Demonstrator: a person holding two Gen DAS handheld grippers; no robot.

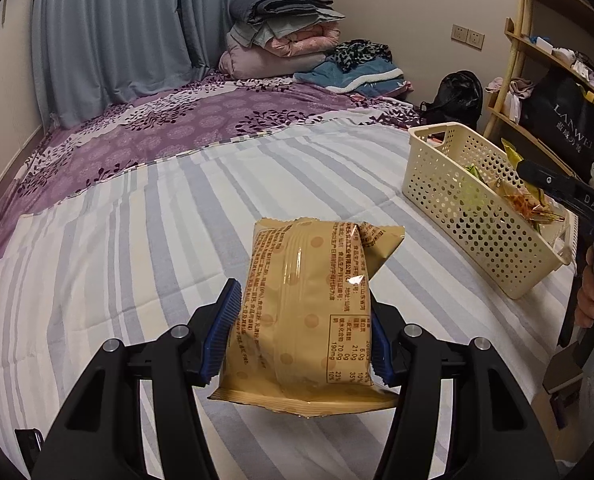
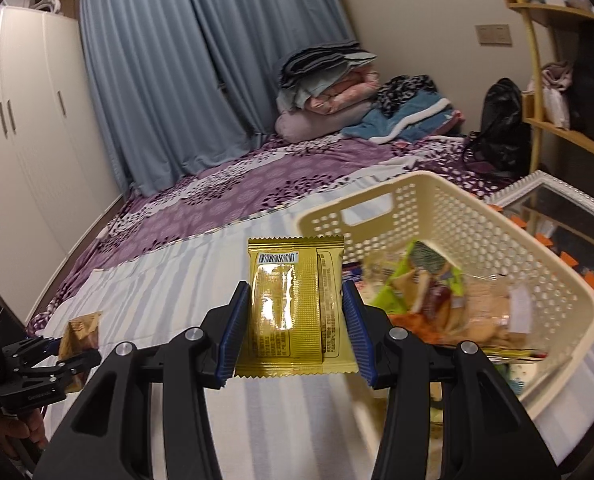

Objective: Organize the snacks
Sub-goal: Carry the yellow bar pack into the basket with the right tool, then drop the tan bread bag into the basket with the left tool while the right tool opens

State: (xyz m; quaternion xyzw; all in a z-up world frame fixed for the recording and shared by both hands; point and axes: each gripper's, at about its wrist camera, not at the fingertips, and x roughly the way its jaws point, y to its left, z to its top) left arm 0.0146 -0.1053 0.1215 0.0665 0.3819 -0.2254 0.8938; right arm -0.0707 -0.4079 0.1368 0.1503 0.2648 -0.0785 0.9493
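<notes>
A tan snack packet (image 1: 309, 312) printed with pale dots and red text sits clamped between the blue pads of the left gripper (image 1: 303, 320), held above the striped sheet (image 1: 137, 240) at about 6 o'clock in the left wrist view, its crimped lower edge hanging below the pads. A shiny gold packet (image 2: 295, 308) with a barcode near its top is gripped the same way by the right gripper (image 2: 295, 320), lifted clear of the bed near the centre of the right wrist view. Just beside it, toward 3 o'clock, stands the cream perforated basket (image 2: 457, 200), already holding a loose heap of wrapped snacks (image 2: 437, 300) in green, orange and clear wrappers; these look blurred. In the left wrist view that basket lies at 2 o'clock, well apart from the tan packet, with the right gripper's dark body and a hand (image 1: 593, 296) at 3 o'clock. Beyond the striped sheet a purple floral cover (image 1: 177, 120) spreads toward 12 o'clock, where folded bedding (image 1: 285, 36) is stacked against blue curtains (image 1: 117, 32). A wooden shelf (image 1: 517, 60) rises at 1 o'clock, and a white wardrobe (image 2: 29, 120) fills 9 o'clock of the right view.
</notes>
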